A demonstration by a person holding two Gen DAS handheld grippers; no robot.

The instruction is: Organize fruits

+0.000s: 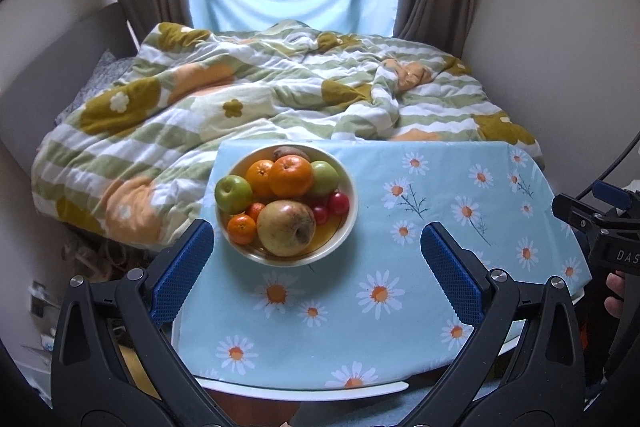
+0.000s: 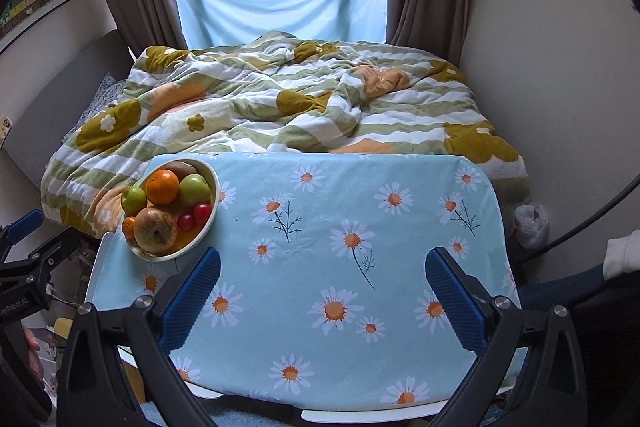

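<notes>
A cream bowl [image 1: 347, 223] [image 2: 213, 205] stands on the far left part of the table, piled with fruit. In it lie a large yellow-brown apple [image 1: 286, 233] [image 2: 156, 229], two oranges [image 1: 291, 175] [image 2: 162, 187], green apples [image 1: 233, 193] [image 2: 195, 190], small mandarins [image 1: 241, 229], red cherry tomatoes [image 1: 338, 203] [image 2: 202, 212] and a kiwi [image 1: 292, 151] at the back. My left gripper [image 1: 318, 247] is open just in front of the bowl, nothing between its fingers. My right gripper [image 2: 322, 275] is open over the bare cloth, to the right of the bowl.
The table wears a light blue daisy tablecloth [image 1: 440, 195] [image 2: 360, 211]. Behind it is a bed with a green, white and orange floral duvet [image 1: 260, 99] [image 2: 300, 99]. Walls close in on both sides. A plastic bag [image 2: 531, 223] lies on the floor at right.
</notes>
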